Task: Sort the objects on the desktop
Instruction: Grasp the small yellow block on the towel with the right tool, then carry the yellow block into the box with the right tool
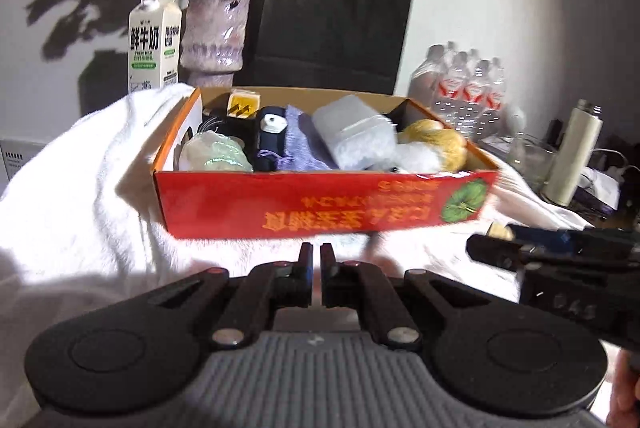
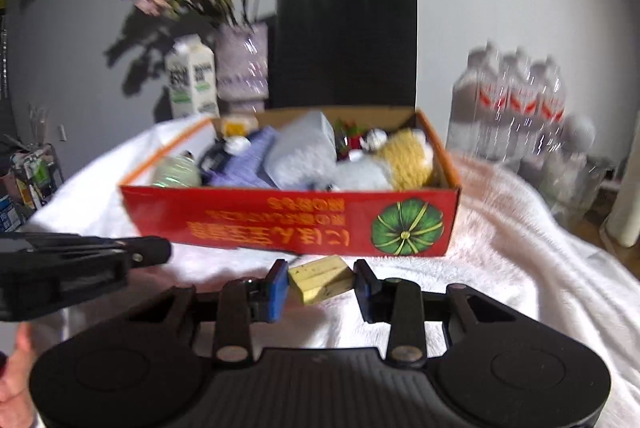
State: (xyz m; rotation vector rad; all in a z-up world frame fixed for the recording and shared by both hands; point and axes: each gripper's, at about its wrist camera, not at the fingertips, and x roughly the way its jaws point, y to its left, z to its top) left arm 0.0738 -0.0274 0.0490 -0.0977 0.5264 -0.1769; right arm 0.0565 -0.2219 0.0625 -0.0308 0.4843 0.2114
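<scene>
Yellow block (image 2: 321, 279) lay on the white cloth just in front of the red box (image 2: 292, 224), between the right gripper (image 2: 321, 284) fingers, long axis spanning them; contact uncertain. Left gripper (image 1: 316, 256) closed, empty, farther from the block.

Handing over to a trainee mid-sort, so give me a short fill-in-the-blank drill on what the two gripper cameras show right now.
1. The right gripper has a small ____-coloured block between its fingers.
2. The left gripper holds nothing; its jaws are ____.
3. The red cardboard box rests on a ____ blanket.
4. Behind the box stands a ____ paper bag with handles.

Missing words: yellow; shut; white; black
</scene>
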